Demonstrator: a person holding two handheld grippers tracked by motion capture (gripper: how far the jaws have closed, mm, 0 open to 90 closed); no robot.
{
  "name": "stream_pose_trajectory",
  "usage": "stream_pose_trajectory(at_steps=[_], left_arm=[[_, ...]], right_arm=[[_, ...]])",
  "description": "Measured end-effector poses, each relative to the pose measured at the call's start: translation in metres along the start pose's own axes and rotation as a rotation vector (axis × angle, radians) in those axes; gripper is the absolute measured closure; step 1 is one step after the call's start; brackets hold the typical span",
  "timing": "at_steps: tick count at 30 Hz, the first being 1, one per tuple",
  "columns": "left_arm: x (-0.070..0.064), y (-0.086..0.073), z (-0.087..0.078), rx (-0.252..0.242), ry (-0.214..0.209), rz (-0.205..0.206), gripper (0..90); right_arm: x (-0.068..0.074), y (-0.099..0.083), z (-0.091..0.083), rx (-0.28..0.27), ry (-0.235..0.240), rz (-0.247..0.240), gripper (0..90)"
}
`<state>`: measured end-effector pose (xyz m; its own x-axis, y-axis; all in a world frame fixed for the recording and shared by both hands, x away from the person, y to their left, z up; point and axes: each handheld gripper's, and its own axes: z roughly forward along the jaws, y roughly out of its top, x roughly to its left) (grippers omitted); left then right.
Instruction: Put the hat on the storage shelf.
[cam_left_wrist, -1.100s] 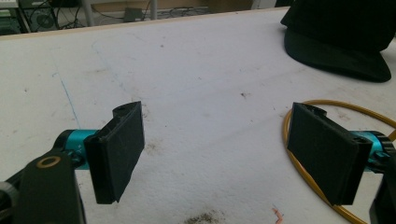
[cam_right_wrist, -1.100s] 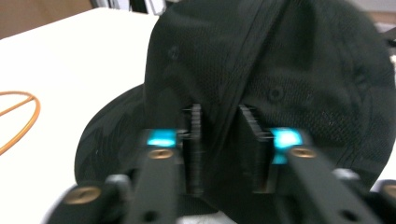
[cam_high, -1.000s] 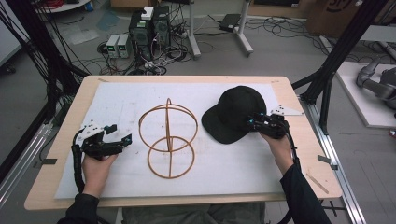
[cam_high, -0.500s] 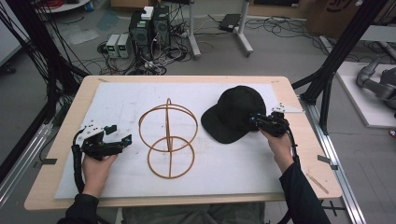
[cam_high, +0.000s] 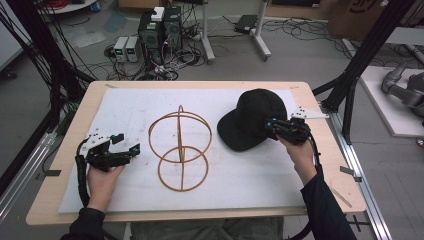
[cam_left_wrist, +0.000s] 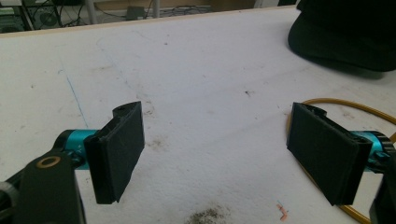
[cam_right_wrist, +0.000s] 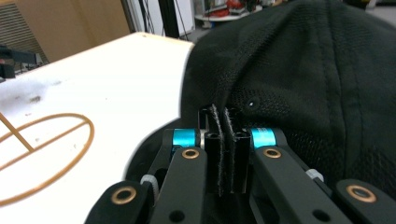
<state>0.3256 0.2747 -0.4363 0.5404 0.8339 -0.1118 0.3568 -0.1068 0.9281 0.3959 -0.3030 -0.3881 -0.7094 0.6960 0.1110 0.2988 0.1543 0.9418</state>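
My right tool (cam_high: 274, 125) is clenched on the black cap's (cam_high: 252, 117) edge to lift it from the desk (cam_high: 70, 145) toward the wire stand (cam_high: 179, 147); my left tool (cam_high: 127, 145) waits released beside it

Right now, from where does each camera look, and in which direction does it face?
High view: above the person's table edge, facing forward and down; shows both forearms, left gripper, right gripper, black cap, wire stand.
Left gripper view: rides the left gripper, facing across the white mat; open jaws.
Right gripper view: rides the right gripper, jaws pinching the cap.
Shared: all views show cap and stand.
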Motion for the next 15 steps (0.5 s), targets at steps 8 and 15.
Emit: stream_pose_trajectory(at_steps=[8, 15], left_arm=[[0.001, 0.0, -0.001, -0.002, 0.005, -0.005, 19.2], [0.002, 0.0, -0.001, -0.001, 0.006, -0.005, 19.2]], right_arm=[[0.015, 0.023, -0.012, -0.067, -0.021, -0.034, 88.8], [0.035, 0.055, -0.03, -0.154, -0.015, -0.048, 88.7]])
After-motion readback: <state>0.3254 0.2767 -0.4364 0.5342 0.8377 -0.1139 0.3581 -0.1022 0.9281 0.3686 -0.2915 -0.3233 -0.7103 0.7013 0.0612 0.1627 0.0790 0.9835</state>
